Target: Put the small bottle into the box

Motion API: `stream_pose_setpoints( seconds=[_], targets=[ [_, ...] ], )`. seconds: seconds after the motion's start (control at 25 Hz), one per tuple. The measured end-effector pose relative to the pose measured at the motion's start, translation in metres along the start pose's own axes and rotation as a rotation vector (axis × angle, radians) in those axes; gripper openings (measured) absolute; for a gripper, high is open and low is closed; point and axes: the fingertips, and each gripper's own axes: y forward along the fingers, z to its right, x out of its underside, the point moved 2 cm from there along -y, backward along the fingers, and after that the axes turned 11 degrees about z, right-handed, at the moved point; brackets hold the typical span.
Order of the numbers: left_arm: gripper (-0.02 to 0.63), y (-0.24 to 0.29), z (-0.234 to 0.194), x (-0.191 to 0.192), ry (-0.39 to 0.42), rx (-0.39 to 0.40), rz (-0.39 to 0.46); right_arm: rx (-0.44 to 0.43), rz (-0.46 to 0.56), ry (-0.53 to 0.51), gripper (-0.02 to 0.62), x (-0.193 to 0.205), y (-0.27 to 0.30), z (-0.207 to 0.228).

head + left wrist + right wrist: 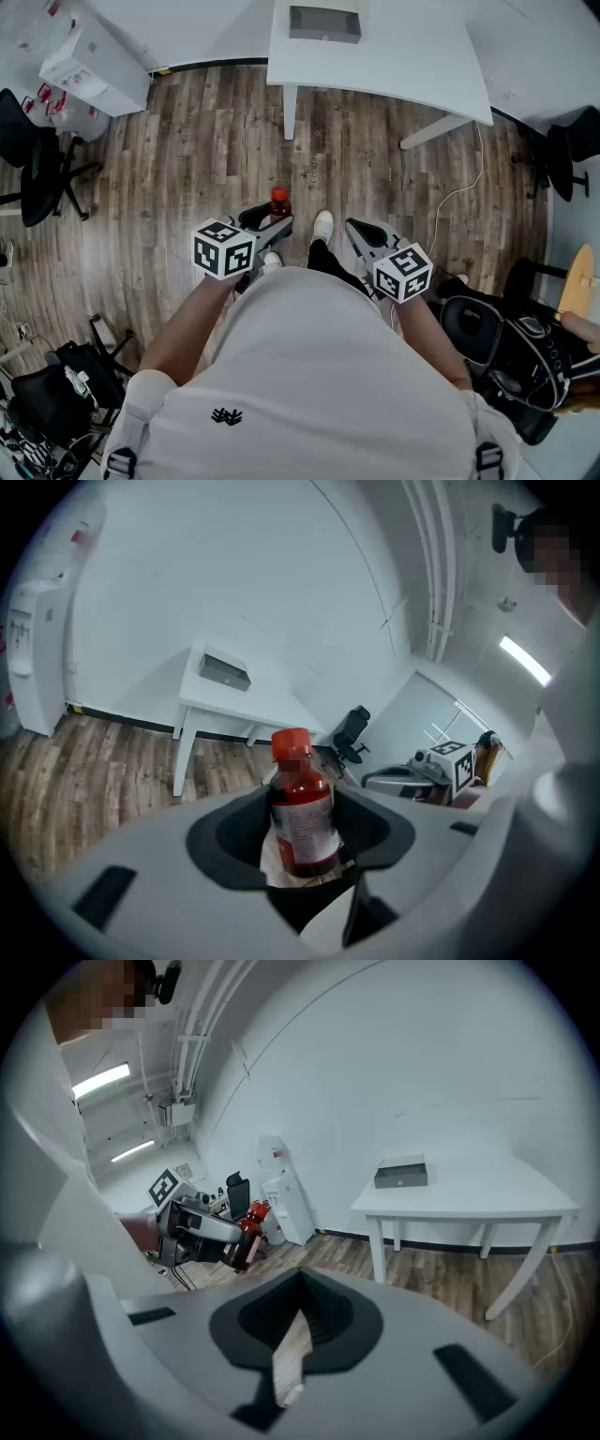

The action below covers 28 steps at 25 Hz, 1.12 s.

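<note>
A small bottle (279, 204) of red drink with a red cap stands upright between the jaws of my left gripper (267, 223), which is shut on its body. In the left gripper view the bottle (302, 808) fills the jaw hollow of the left gripper (302, 860). My right gripper (364, 232) is held beside it at waist height, its jaws together with nothing between them. The right gripper view looks past the right gripper (295, 1335) to the bottle (246, 1232) at the left. The grey box (324, 23) lies on a white table (394, 66) ahead.
I stand on a wood-plank floor (187, 141). Black office chairs (37, 169) stand at the left and right (567, 155). A white appliance (89, 66) is at the far left. A cable (459, 192) trails across the floor from the table.
</note>
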Motion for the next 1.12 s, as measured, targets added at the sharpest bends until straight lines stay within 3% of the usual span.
stream_pose_setpoints(
  seconds=[0.52,0.8,0.88,1.12],
  targets=[
    [0.215,0.143,0.011,-0.097,-0.014,-0.07,0.049,-0.109,-0.024,-0.035,0.008,-0.066,0.007,0.149],
    [0.215,0.167,-0.006,-0.119,-0.048,-0.075,0.046,-0.107,-0.02,-0.008,0.011,-0.07,0.026,0.173],
    [0.215,0.177,-0.017,-0.13,-0.053,-0.065,0.045,-0.093,-0.017,-0.006,0.045,-0.077,0.036,0.182],
    [0.213,0.193,-0.079,-0.178,-0.052,0.014,0.038,-0.004,-0.007,-0.023,0.044,-0.11,0.094,0.191]
  ],
)
